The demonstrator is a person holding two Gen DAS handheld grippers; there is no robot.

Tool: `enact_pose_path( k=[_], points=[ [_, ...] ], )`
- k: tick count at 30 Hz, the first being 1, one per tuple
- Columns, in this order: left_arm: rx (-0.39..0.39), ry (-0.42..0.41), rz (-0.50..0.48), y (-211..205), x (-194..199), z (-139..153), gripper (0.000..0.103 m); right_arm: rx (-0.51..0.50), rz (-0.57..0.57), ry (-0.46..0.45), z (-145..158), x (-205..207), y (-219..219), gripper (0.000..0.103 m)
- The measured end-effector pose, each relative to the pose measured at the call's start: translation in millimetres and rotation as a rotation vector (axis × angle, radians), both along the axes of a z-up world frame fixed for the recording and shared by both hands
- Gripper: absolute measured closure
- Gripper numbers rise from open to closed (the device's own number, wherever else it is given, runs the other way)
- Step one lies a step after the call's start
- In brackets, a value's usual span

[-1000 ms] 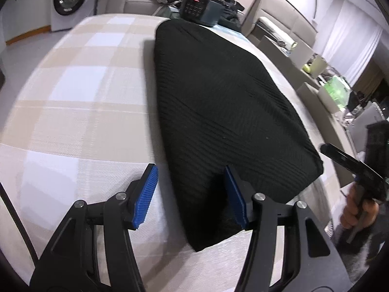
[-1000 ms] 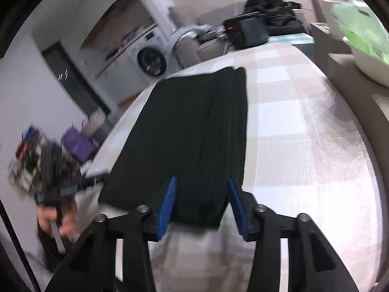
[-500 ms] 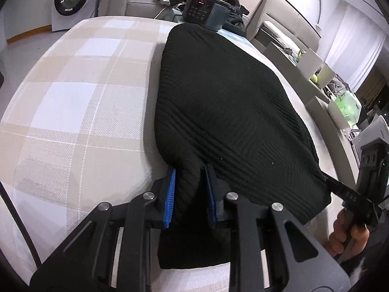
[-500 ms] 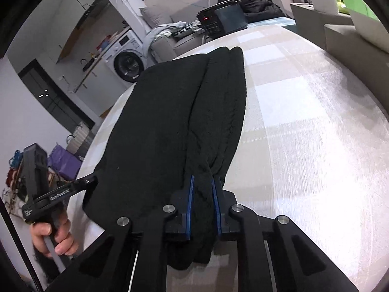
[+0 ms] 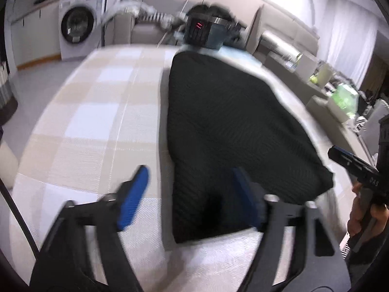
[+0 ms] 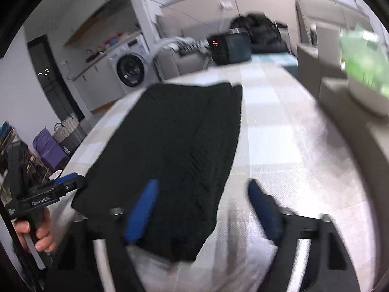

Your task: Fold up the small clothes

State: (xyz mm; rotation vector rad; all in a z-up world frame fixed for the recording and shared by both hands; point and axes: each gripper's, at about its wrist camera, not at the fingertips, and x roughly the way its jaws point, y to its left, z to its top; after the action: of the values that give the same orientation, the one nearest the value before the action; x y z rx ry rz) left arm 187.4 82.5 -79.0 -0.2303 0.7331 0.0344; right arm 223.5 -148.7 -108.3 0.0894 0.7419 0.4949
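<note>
A black ribbed knit garment (image 5: 226, 121) lies folded lengthwise on the checked table, running away from me; it also shows in the right wrist view (image 6: 175, 146). My left gripper (image 5: 189, 194) is open, its jaws standing wide around the garment's near left corner. My right gripper (image 6: 201, 206) is open, its jaws straddling the garment's near right corner. Both views are blurred by motion. Each gripper shows at the edge of the other's view, held in a hand.
The beige and white checked tablecloth (image 5: 97, 112) covers the table. A dark appliance with red lights (image 5: 204, 34) stands past the far end. A washing machine (image 5: 77, 24) is at the back left. Shelves with a green bag (image 6: 364, 60) run along the right.
Half a second ago both grippers were shut on the garment's near corners. Now both have opened wide and let go, and the near end lies on the table.
</note>
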Motion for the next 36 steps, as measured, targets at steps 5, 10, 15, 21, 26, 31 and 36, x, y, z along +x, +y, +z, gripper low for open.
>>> enact_pose_path(
  k=[5,10,15,21,26,31,36],
  points=[
    [0.079,-0.193,-0.018,-18,-38,16,0.001,0.014,0.017,-0.161,16,-32,2,0.000],
    [0.085,-0.258,-0.017,-23,-55,20,0.001,0.043,0.056,-0.240,20,-60,8,0.000],
    [0.084,-0.275,0.022,-23,-65,12,0.001,0.054,0.073,-0.244,14,-72,14,0.000],
    [0.052,-0.263,0.031,-21,-71,5,0.001,0.058,0.085,-0.249,6,-83,15,0.000],
    [0.099,-0.251,-0.001,-34,-69,0,0.001,0.047,0.092,-0.268,8,-88,16,0.000],
    [0.130,-0.244,-0.018,-40,-68,-3,0.001,0.036,0.110,-0.269,6,-86,17,0.000],
    [0.099,-0.234,0.002,-32,-67,-3,0.001,0.033,0.125,-0.273,5,-86,17,0.000]
  ],
)
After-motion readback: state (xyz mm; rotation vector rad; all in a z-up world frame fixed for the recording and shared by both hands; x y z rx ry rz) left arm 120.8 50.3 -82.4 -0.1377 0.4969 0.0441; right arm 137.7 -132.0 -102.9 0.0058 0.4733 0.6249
